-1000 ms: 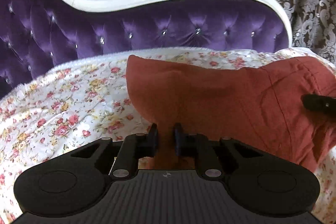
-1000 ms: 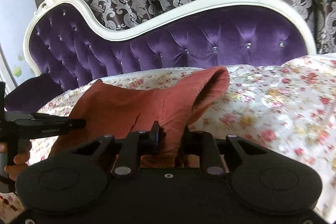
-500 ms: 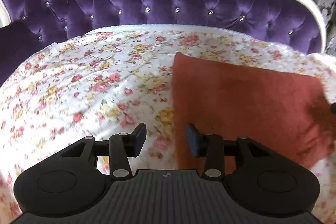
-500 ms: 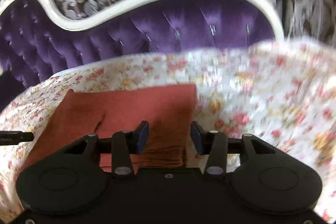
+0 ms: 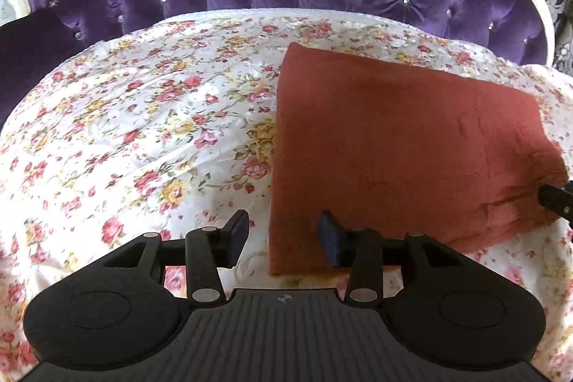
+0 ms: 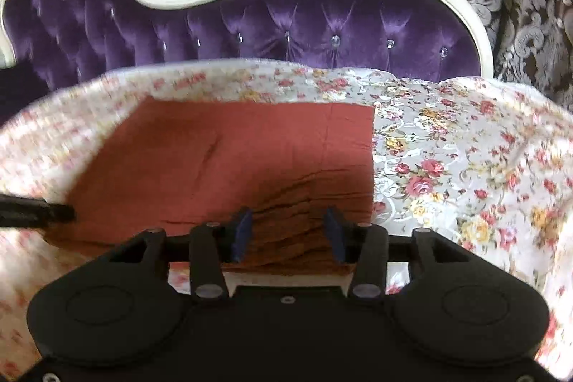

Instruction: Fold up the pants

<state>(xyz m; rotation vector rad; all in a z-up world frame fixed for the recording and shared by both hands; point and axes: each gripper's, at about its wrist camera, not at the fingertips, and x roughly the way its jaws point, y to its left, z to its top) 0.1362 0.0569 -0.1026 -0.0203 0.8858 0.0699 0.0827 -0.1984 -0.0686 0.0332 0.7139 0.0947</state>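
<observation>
Released now: both grippers have let go, and the pants lie folded flat on the floral sheet. Left gripper and right gripper gape empty at the near edge. Soft, light, limp cloth; pinch stacked corners.

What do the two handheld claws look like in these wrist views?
Both match: the left claw and right claw have matte black bodies with two round discs, silver pivot screws, angular black linkages and dark blue finger pads. The left's base is ribbed. No cables or sleeves show.
</observation>
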